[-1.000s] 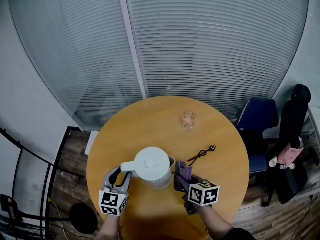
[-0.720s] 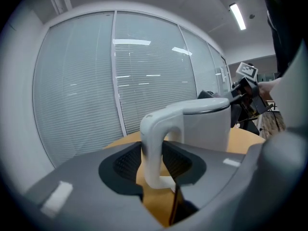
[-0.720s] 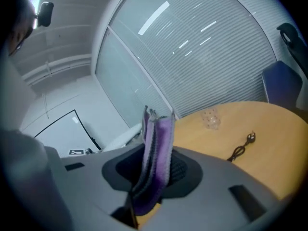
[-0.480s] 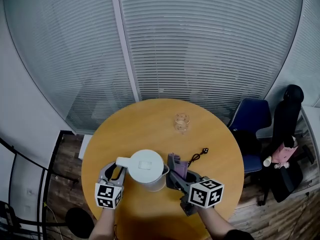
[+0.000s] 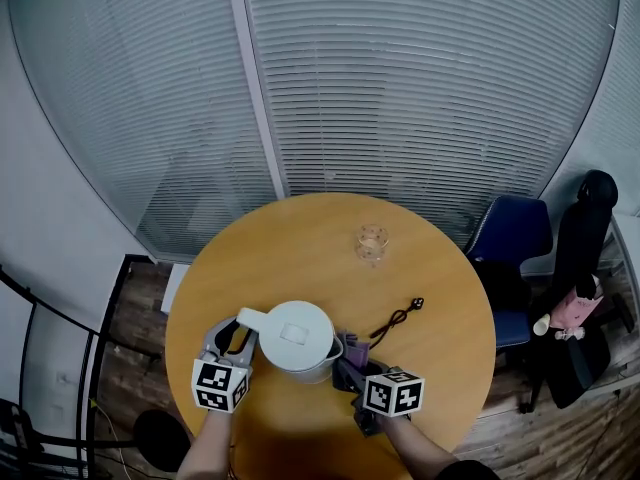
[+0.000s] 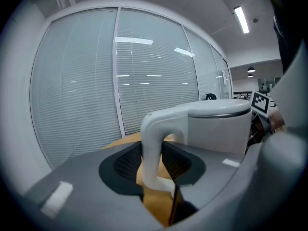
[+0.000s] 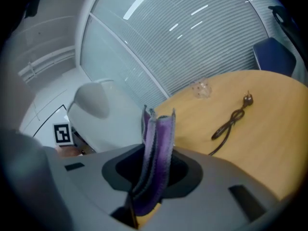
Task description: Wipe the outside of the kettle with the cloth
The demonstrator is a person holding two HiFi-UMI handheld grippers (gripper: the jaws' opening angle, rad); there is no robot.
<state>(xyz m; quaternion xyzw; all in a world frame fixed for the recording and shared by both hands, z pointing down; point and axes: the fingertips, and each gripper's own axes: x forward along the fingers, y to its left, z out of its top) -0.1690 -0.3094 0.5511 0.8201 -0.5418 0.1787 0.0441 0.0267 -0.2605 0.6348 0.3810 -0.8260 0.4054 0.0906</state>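
Right gripper [image 5: 349, 359] has drawn in toward the kettle [image 5: 297, 338]; jaws pinch the cloth [image 7: 155, 148] upright, kettle wall just to its left. Left gripper [image 5: 238, 339] clamps the handle [image 6: 153, 146] on the opposite side.

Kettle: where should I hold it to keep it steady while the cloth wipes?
Grip the handle by its upright bar, from the left side of the kettle in the head view. It stands clear of the wide round body, so jaws can close across it.

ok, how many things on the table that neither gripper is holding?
2: a glass near the far edge of the table, and a black power cord right of the kettle. Something small could hide behind the kettle.
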